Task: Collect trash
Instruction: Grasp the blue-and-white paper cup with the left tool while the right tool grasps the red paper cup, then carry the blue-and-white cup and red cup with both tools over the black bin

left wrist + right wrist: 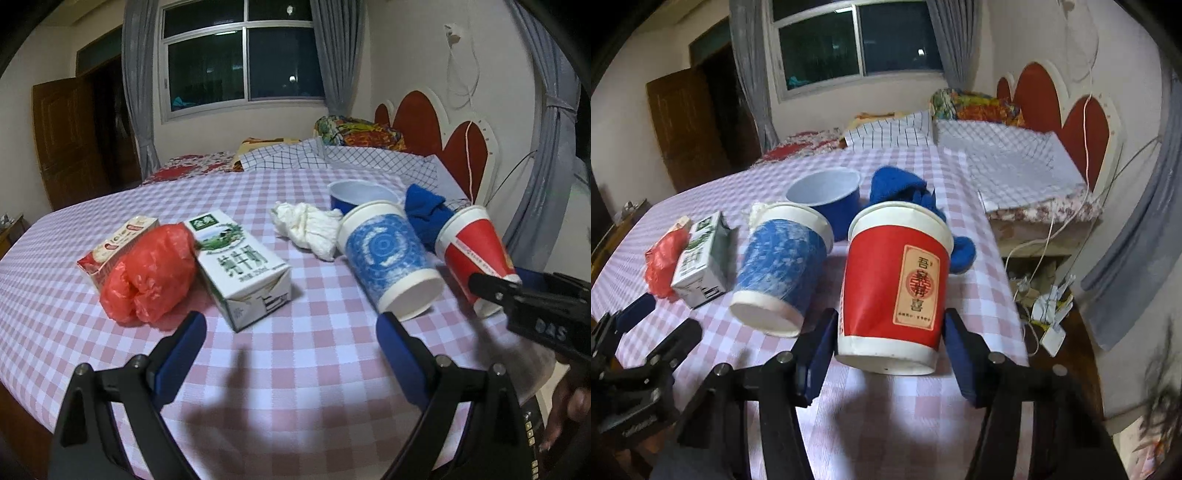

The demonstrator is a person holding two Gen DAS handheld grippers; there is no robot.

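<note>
Red paper cup [894, 280], first in hand for the collecting: caught between the pads of the right gripper [891, 321], which look closed onto its two flanks low down, just above the base, with no dent showing in the wall. Sits by the right edge of the table [894, 406], toward the near right corner, just beside the blue paper cup [779, 266] but apart from it. Tipped over rather than standing: long axis running from the near edge toward the far edge, white base turned to the near edge and the camera, open mouth pointing away to the far side and somewhat upward, printed label uppermost. Judged to be at the grasp itself, lift not yet made. Next calls for a firm but gentle squeeze, since thin paper will likely buckle, then a straight lift clear of the blue neighbour and a carry to wherever rubbish goes; no bin or bag for it in either view. Left gripper [291, 319] spread wide and empty, hovering over bare checked cloth near the front edge, between the milk carton [240, 266] and the blue cup, well placed for either one.
</note>
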